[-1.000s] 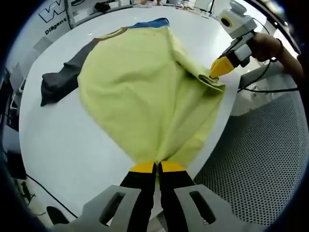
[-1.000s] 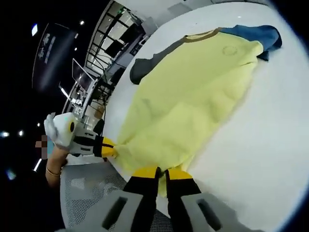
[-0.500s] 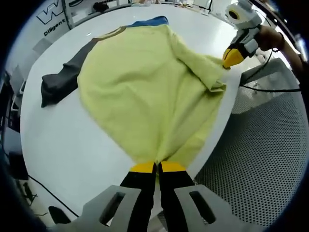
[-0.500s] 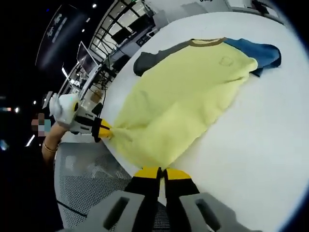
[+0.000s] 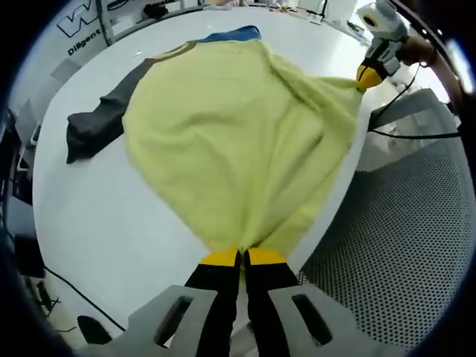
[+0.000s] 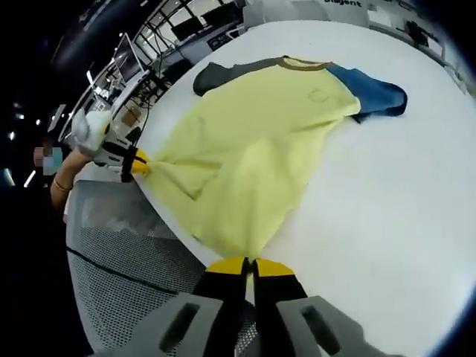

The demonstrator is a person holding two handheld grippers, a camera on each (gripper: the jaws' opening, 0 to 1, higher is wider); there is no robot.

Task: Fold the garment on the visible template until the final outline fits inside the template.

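A yellow T-shirt (image 5: 223,134) with a grey sleeve (image 5: 97,126) and a blue sleeve (image 5: 230,33) lies spread on the white round table (image 5: 97,216). My left gripper (image 5: 243,256) is shut on one hem corner at the table's near edge. My right gripper (image 5: 364,74) is shut on the other hem corner, with the hem stretched between the two. In the right gripper view, the right gripper (image 6: 249,264) pinches the shirt (image 6: 245,149) at the bottom, and the left gripper (image 6: 137,165) holds the cloth at the left edge. The grey sleeve (image 6: 212,74) and blue sleeve (image 6: 372,93) lie far off.
A grey perforated surface (image 5: 401,223) lies beyond the table's edge below the hem, also seen in the right gripper view (image 6: 126,245). A black cable (image 5: 416,136) crosses it. Bare white tabletop (image 6: 387,208) surrounds the shirt. Desks and screens stand in the background.
The right gripper has pulled its hem corner outward, away from the left one. The folded-over flap near it has opened out and the hem is now taut. The left gripper has kept its hold.
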